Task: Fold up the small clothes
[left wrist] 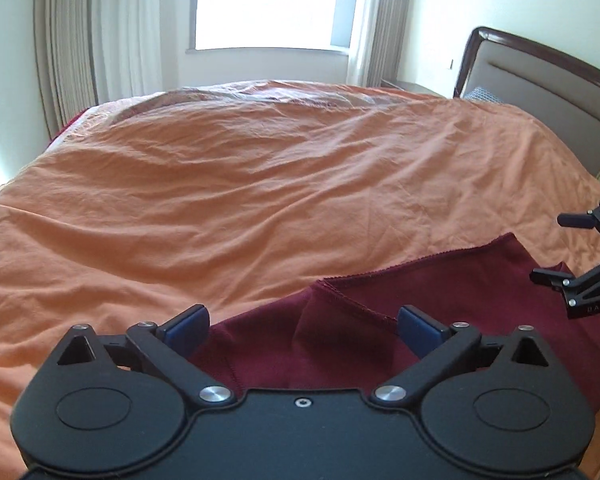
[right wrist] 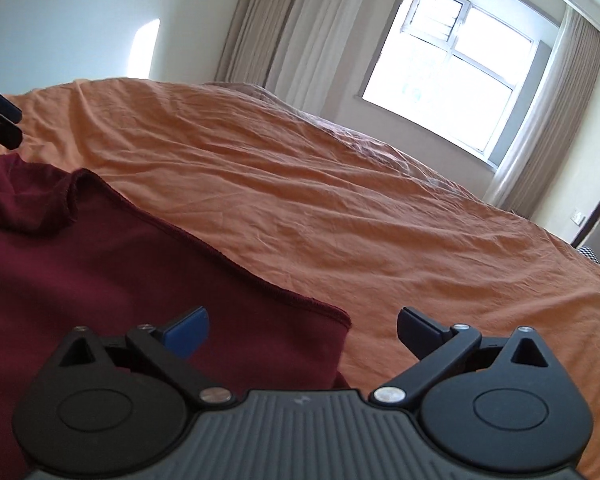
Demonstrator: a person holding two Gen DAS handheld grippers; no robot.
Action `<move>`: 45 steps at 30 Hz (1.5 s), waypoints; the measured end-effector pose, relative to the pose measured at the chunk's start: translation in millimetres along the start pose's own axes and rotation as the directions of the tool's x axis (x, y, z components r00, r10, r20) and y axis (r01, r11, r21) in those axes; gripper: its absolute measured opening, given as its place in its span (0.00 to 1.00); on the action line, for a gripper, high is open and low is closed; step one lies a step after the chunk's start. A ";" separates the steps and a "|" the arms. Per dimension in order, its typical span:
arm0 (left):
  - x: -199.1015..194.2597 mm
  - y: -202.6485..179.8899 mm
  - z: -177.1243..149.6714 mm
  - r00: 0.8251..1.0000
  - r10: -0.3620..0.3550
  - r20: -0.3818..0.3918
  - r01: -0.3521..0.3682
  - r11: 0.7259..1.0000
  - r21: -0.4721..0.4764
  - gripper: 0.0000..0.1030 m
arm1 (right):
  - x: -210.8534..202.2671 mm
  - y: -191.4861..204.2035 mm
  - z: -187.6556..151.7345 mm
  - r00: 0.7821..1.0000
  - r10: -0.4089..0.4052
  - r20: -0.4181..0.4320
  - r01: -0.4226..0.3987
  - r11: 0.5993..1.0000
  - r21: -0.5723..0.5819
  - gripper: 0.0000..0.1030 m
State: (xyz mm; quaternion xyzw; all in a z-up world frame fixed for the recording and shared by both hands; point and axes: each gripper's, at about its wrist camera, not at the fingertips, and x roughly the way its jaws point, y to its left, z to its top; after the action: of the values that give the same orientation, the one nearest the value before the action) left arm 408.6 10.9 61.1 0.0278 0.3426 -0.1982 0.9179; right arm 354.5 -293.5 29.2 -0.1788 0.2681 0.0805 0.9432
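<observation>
Both grippers, left gripper and right gripper, hover with fingers spread wide and empty over a maroon garment on the orange bed; pinching matching hem corners should keep the fold square.

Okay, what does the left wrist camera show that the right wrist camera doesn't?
Only the left wrist view shows the dark wooden headboard and a folded-over flap of the maroon garment, plus the right gripper seen from the side, jaws open. Only the right wrist view shows the window's frame and panes and the garment's near corner. Both share the orange bedspread, the curtains and the garment, with nothing gripped.
</observation>
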 end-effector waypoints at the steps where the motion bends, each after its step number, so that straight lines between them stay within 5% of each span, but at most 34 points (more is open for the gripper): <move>1: -9.5 4.1 -2.8 1.000 0.008 0.021 -0.008 1.000 -0.016 0.99 | -3.6 6.4 5.2 0.999 0.038 0.016 -0.038 0.999 -0.004 1.00; 4: -37.0 17.0 -18.0 0.994 0.088 0.061 -0.084 0.994 -0.064 0.99 | -1.5 37.4 15.9 0.986 0.166 0.015 -0.165 0.985 -0.045 0.98; 10: -78.5 46.2 -65.1 0.990 0.131 0.041 -0.127 0.987 -0.094 0.99 | 29.4 107.9 37.5 0.941 0.333 -0.056 -0.338 0.930 -0.147 0.60; 12: -87.9 57.7 -81.5 0.991 0.129 0.025 -0.126 0.986 -0.108 0.99 | 41.9 124.8 47.5 0.923 0.378 -0.074 -0.385 0.913 -0.135 0.41; 14: -95.4 64.7 -96.5 0.990 0.140 0.019 -0.137 0.985 -0.102 0.99 | 51.3 137.2 59.0 0.913 0.404 -0.062 -0.408 0.906 -0.113 0.37; 17: -101.0 67.3 -116.1 0.990 0.142 0.020 -0.141 0.988 -0.066 0.99 | 54.9 140.2 77.1 0.893 0.447 0.045 -0.447 0.894 -0.014 0.42; 18: -101.1 66.2 -121.4 0.990 0.142 0.020 -0.140 0.989 -0.051 0.98 | 53.8 137.4 82.5 0.891 0.446 0.084 -0.450 0.892 0.034 0.54; 21: -100.5 57.4 -135.9 0.989 0.140 0.036 -0.141 0.990 0.021 0.93 | 47.0 132.1 92.3 0.893 0.427 0.145 -0.442 0.891 0.100 0.66; 28: -92.5 26.8 -140.4 0.978 0.161 0.134 -0.187 0.959 0.211 0.81 | 23.4 124.8 70.4 0.905 0.402 0.137 -0.414 0.907 0.073 0.73; 31: -90.4 23.6 -136.5 0.979 0.137 0.154 -0.172 0.954 0.247 0.59 | 15.8 118.9 54.0 0.910 0.398 0.114 -0.409 0.908 0.093 0.75; 33: -89.6 23.1 -133.7 0.985 0.095 0.143 -0.130 0.957 0.260 0.20 | 12.8 116.2 43.5 0.915 0.392 0.097 -0.401 0.910 0.103 0.76; 34: -89.8 21.7 -133.2 0.986 0.083 0.143 -0.119 0.957 0.264 0.14 | 11.4 114.9 38.6 0.916 0.391 0.091 -0.399 0.911 0.106 0.76; 38: -94.1 14.0 -134.5 0.983 0.094 0.159 -0.138 0.947 0.292 0.07 | 7.7 109.9 22.5 0.919 0.386 0.075 -0.393 0.910 0.129 0.78; 45: -113.4 16.9 -145.2 0.969 0.121 0.216 -0.162 0.969 0.187 0.04 | 2.3 107.7 12.0 0.912 0.403 0.080 -0.411 0.898 0.158 0.78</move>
State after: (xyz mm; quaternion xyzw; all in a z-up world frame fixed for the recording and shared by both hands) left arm 247.5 92.7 21.4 0.1255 0.2221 -0.1677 0.9523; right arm 335.5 -189.3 5.7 -0.0350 0.2839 0.2564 0.9233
